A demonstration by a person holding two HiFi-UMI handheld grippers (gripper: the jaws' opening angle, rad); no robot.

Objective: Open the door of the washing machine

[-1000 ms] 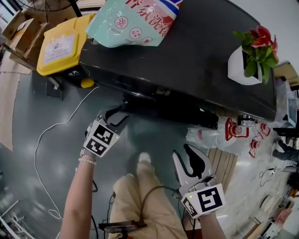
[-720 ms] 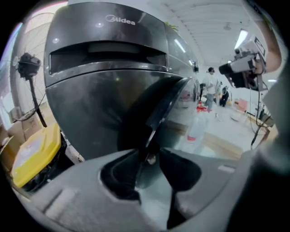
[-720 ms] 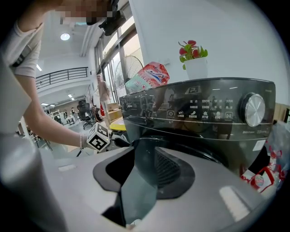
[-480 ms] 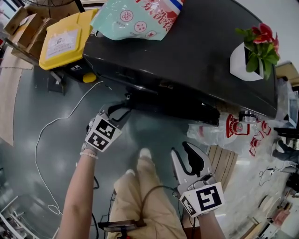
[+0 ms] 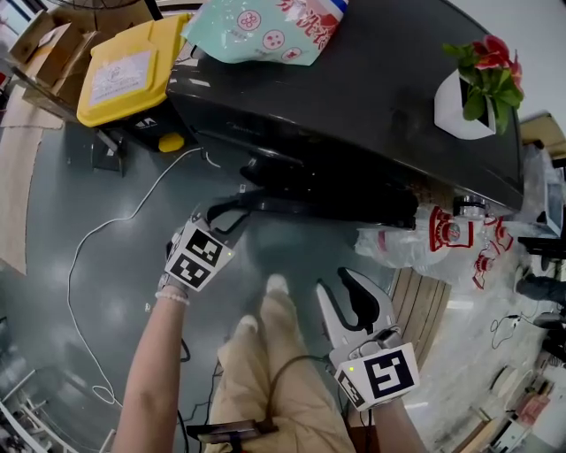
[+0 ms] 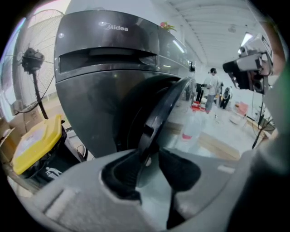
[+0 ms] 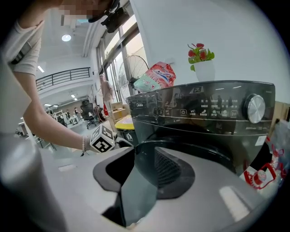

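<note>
The dark grey washing machine (image 5: 371,97) stands ahead of me, with its round front door (image 5: 336,205) swung partly out. My left gripper (image 5: 232,211) is at the door's left edge. In the left gripper view its jaws (image 6: 152,156) are closing, with the black door rim (image 6: 161,113) between the pads and pressed by them. My right gripper (image 5: 349,287) hangs lower right, away from the machine, open and holding nothing. In the right gripper view (image 7: 145,158) the control panel (image 7: 204,108) shows beyond its jaws.
A yellow-lidded bin (image 5: 124,75) stands left of the machine, and a white cable (image 5: 97,248) trails over the floor. A detergent bag (image 5: 265,26) and a potted plant (image 5: 464,102) sit on top. Plastic bags (image 5: 433,252) lie at the right. My legs (image 5: 265,354) are below.
The left gripper's jaws have narrowed onto the door's edge, and the door has swung a little outward with it. The right gripper has shifted slightly.
</note>
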